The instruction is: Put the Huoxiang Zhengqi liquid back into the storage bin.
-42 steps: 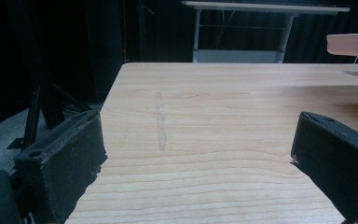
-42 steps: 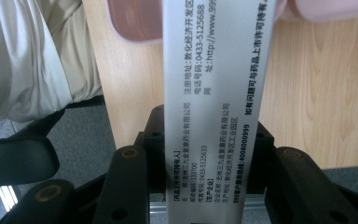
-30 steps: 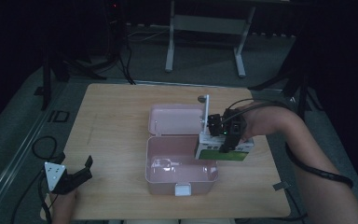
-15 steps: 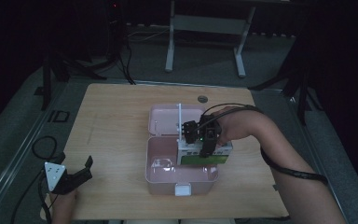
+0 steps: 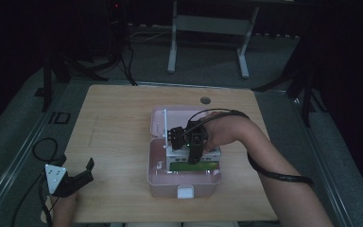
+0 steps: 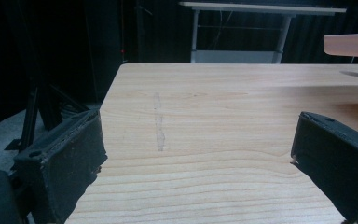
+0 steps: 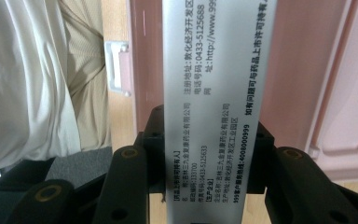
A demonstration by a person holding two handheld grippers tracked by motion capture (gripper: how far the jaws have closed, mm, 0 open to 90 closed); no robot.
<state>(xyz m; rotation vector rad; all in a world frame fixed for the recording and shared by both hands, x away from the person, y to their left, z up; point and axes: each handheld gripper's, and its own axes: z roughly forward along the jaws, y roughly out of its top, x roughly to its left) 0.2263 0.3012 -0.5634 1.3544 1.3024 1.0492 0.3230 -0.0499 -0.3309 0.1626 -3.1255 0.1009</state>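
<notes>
An open pink case (image 5: 184, 183) stands at the middle of the wooden table, its lid (image 5: 172, 116) laid back behind it. My right gripper (image 5: 194, 150) hangs over the case's tray, shut on a white and green medicine carton (image 5: 194, 166) that sits low inside the tray. In the right gripper view the carton (image 7: 214, 70), printed with black text, runs up between the jaws of my right gripper (image 7: 207, 140), with the pink case wall (image 7: 298, 70) behind it. My left gripper (image 5: 82, 174) rests at the table's front left corner, open and holding nothing (image 6: 200, 123).
A white latch (image 5: 185, 191) sits on the case's front wall (image 7: 116, 65). A round hole (image 5: 204, 100) marks the tabletop (image 6: 214, 93) behind the lid. A table frame (image 5: 208, 23) stands on the floor beyond the far edge.
My right gripper has carried the carton leftward and down, from the case's right rim to over its tray. The left gripper has stayed put.
</notes>
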